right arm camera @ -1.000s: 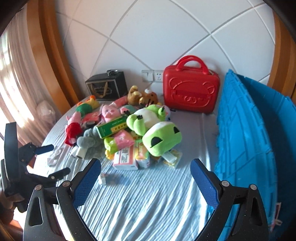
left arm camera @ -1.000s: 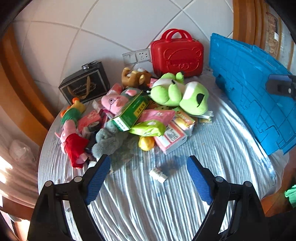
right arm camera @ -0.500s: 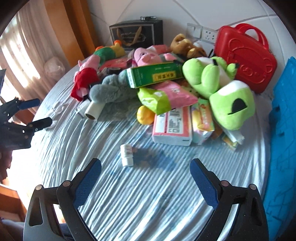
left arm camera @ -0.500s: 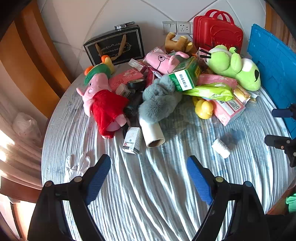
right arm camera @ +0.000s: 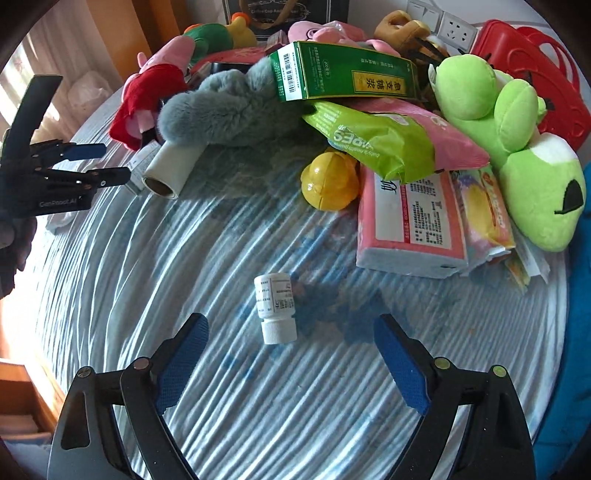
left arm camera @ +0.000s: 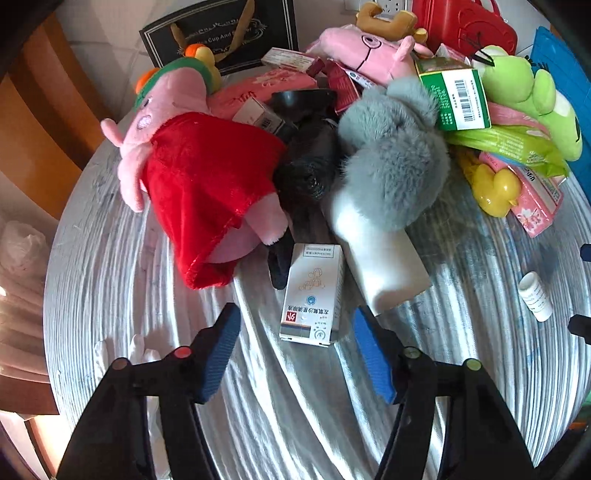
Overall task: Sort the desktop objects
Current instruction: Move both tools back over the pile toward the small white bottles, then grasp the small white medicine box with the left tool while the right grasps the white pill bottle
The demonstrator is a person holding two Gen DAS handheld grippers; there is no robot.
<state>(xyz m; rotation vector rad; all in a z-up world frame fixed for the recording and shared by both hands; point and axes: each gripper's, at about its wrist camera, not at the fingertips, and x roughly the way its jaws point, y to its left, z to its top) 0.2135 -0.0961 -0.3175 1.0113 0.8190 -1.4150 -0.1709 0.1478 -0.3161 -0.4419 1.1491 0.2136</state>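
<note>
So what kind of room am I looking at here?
Probably a home, perhaps a dining corner: a round table under a striped cloth, pale tiled wall with sockets, wooden trim, and a heap of toys like the green frog plush.

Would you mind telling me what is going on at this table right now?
A person is sorting a heap of toys, packets and boxes on a round table with two grippers. The left hand-held gripper is open, lined up on a small white medicine box lying at the heap's edge. The right hand-held gripper is open too, facing a small white bottle lying apart on the cloth. Neither holds anything.
</note>
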